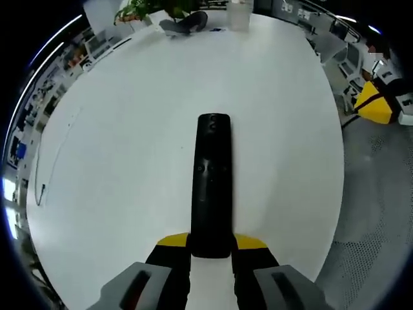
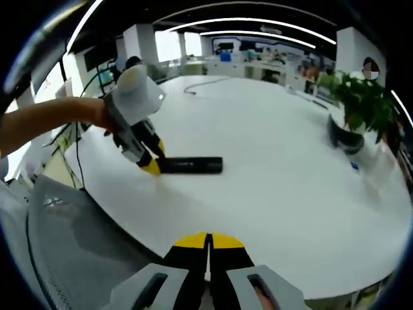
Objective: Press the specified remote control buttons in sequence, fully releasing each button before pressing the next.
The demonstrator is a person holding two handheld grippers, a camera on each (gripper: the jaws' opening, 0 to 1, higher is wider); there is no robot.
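Observation:
A long black remote control point(image 1: 211, 181) lies flat on the round white table point(image 1: 116, 129), pointing away from me. My left gripper point(image 1: 211, 244) is shut on its near end, yellow tips on either side. In the right gripper view the same remote point(image 2: 190, 165) lies near the table's left edge, with the left gripper point(image 2: 150, 166) clamped on one end and a person's hand behind it. My right gripper point(image 2: 208, 240) hovers over the near table edge point(image 2: 193, 232), its yellow tips pressed together and holding nothing, well short of the remote.
A potted plant point(image 2: 361, 103) and a dark curved object point(image 2: 342, 139) stand at the table's far side. A thin cable point(image 2: 200, 82) trails across the table. A grey mesh chair point(image 2: 58, 219) sits by the edge, a yellow seat point(image 1: 374, 100) on the floor.

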